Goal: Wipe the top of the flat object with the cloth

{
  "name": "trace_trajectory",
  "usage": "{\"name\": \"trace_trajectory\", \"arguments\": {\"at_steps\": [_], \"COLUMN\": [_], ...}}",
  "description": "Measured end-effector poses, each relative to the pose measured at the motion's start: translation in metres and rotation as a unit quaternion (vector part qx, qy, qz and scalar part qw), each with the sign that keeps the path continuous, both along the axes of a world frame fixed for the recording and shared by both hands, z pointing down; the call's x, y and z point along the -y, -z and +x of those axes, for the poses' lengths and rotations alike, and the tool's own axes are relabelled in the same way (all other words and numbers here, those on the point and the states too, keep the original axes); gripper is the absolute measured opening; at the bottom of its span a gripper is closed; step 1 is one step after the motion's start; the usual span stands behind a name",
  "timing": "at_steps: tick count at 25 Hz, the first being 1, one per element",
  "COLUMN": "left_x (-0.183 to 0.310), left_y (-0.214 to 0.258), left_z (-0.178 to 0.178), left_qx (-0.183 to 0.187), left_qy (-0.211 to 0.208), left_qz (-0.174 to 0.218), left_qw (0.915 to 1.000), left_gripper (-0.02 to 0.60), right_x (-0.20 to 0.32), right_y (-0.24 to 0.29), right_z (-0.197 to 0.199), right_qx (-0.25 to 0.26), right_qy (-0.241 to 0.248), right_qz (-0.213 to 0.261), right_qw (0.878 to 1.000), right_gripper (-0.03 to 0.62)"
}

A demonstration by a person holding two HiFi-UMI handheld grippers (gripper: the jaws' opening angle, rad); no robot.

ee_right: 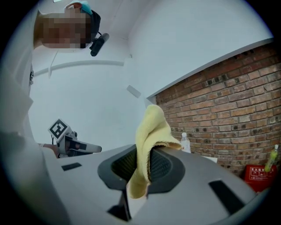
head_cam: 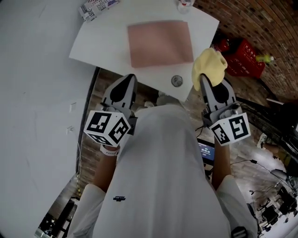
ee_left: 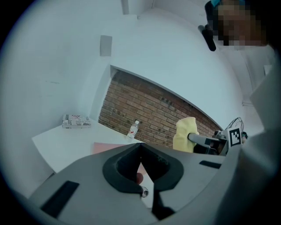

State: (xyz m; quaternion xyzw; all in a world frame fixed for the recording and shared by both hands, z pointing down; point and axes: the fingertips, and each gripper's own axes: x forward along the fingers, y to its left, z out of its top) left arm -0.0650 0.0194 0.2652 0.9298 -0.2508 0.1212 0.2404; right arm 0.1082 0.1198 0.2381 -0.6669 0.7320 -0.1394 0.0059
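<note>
White counter (head_cam: pixel 93 42) with the pink flat mat (head_cam: pixel 160 43) lying on top
Left tool (head_cam: pixel 129 77) is pressed together, empty; right tool (head_cam: pixel 204 78) pinches the yellow cloth (head_cam: pixel 209 65) by the counter's right edge; box (head_cam: pixel 95 7) print's too blurry to read.

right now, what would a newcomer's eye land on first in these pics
The yellow cloth stands out first, bunched up and clamped in the right gripper by the right edge of the white table. Next comes the pink flat mat, lying bare in the middle of that table. The left gripper is shut on nothing.
</note>
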Motion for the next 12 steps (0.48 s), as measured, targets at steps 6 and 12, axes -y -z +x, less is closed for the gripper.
{"name": "trace_trajectory", "arguments": {"at_steps": [6,12], "left_x": [-0.006,-0.005], "left_y": [0.000,0.004], "left_z": [0.000,0.002], "left_qx": [0.006,0.012], "left_qy": [0.000,-0.002], "left_qz": [0.004,0.014], "left_qw": [1.0000,0.9998], "left_gripper": [0.014,0.014], "right_x": [0.013,0.015], "right_y": [0.002,-0.003], "right_z": [-0.005,-0.009], "right_qx": [-0.004,0.006], "right_qy": [0.017,0.022], "right_qz": [0.005,0.000], "right_qw": [1.000,1.000], "right_gripper": [0.054,0.052]}}
